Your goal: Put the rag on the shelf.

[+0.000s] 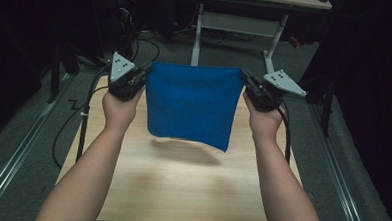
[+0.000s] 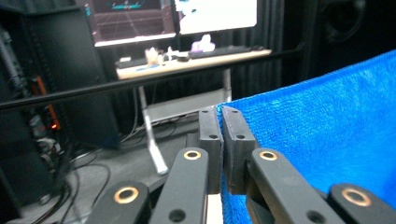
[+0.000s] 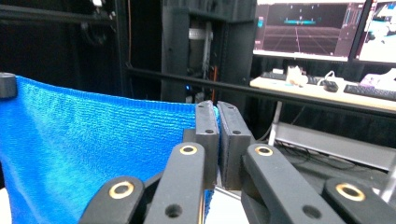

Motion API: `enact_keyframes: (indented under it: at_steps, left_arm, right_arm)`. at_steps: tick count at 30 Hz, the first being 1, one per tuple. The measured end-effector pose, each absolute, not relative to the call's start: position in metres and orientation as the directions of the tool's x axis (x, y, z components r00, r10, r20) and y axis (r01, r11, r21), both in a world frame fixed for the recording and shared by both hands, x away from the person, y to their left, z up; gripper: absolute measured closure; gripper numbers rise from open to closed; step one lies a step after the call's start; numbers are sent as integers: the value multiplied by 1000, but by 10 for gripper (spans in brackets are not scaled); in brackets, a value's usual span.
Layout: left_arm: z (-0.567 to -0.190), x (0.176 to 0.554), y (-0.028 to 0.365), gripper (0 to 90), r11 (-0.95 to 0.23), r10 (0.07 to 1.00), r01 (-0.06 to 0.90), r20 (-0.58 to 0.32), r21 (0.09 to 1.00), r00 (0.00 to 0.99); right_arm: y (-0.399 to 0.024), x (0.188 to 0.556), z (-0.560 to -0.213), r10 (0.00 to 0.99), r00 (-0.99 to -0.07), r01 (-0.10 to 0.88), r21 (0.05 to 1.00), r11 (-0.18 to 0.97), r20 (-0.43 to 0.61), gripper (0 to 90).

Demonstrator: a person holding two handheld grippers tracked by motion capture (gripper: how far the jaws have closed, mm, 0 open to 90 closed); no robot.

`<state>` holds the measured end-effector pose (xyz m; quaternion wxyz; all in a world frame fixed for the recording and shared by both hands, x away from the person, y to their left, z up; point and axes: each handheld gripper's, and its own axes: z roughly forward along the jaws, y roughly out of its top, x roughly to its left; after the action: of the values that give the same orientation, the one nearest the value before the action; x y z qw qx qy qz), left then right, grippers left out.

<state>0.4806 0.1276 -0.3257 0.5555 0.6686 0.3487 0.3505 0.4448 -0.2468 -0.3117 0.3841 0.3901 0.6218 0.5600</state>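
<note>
Both tongs, left gripper (image 1: 144,78) and right gripper (image 1: 246,82), pinch the blue cloth (image 1: 192,103) by top corners above the desk (image 1: 180,190) (soft, light, floppy; corners grip best).

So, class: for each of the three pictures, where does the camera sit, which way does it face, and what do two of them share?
High view: above the person's side, facing forward and down at the wooden table; forearms, left tongs and right tongs show.
Left gripper view: rides the left tongs, facing a far desk.
Right gripper view: rides the right tongs, facing monitors.
Shared: the blue cloth, pinched at its top corners.
</note>
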Motion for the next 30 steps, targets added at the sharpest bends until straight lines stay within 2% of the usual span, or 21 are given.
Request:
enact_keyframes:
  at_steps: [6,13,23,30]
  left_arm:
    - [-330,494,130,879,-132,871,94,70,987,487]
    - [-343,513,124,879,-203,874,124,123,971,469]
    - [-328,524,114,878,-208,871,82,146,975,470]
    - [-350,543,107,877,-220,868,172,112,960,484]
  right_arm:
    - [-244,468,-316,920,-388,86,992,87,-47,887]
    - [-241,494,-327,928,-364,143,980,135,-74,887]
    - [-246,499,-314,936,-335,118,981,153,-106,887]
    - [-250,511,-328,935,-333,178,965,192,-125,887]
